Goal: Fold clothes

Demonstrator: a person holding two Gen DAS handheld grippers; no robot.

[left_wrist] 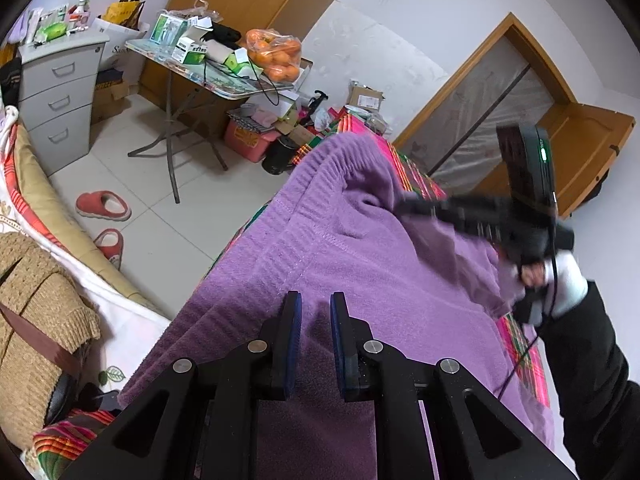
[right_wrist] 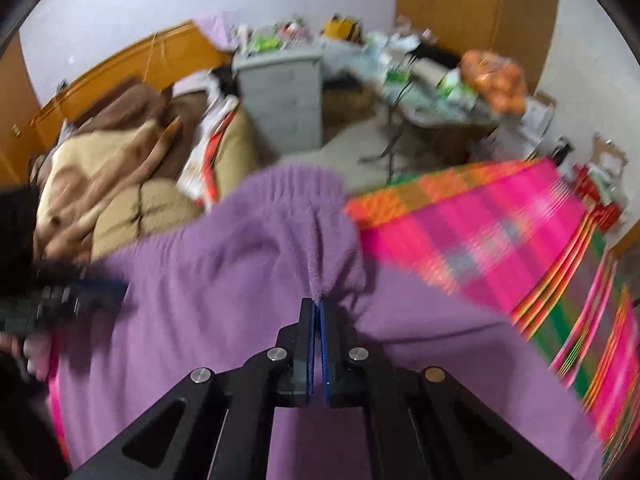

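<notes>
A purple fleece garment [left_wrist: 340,264] with a ribbed hem lies spread over a bright striped cloth [left_wrist: 404,160]. My left gripper [left_wrist: 316,300] hovers just above the garment, jaws open with nothing between them. In the left wrist view the right gripper [left_wrist: 406,202] reaches in from the right and pinches a raised fold. In the right wrist view, which is motion-blurred, my right gripper [right_wrist: 317,303] is shut on a bunched piece of the purple garment [right_wrist: 248,264] and holds it lifted. The left gripper [right_wrist: 116,286] shows at the left edge there.
The striped cloth [right_wrist: 500,232] covers the work surface. A bed with blankets [right_wrist: 120,184] lies left. A grey drawer unit [left_wrist: 60,92], a cluttered folding table [left_wrist: 200,64] with a bag of oranges [left_wrist: 276,54], red slippers [left_wrist: 104,206] and floor boxes stand beyond. A person's dark sleeve [left_wrist: 592,360] is at right.
</notes>
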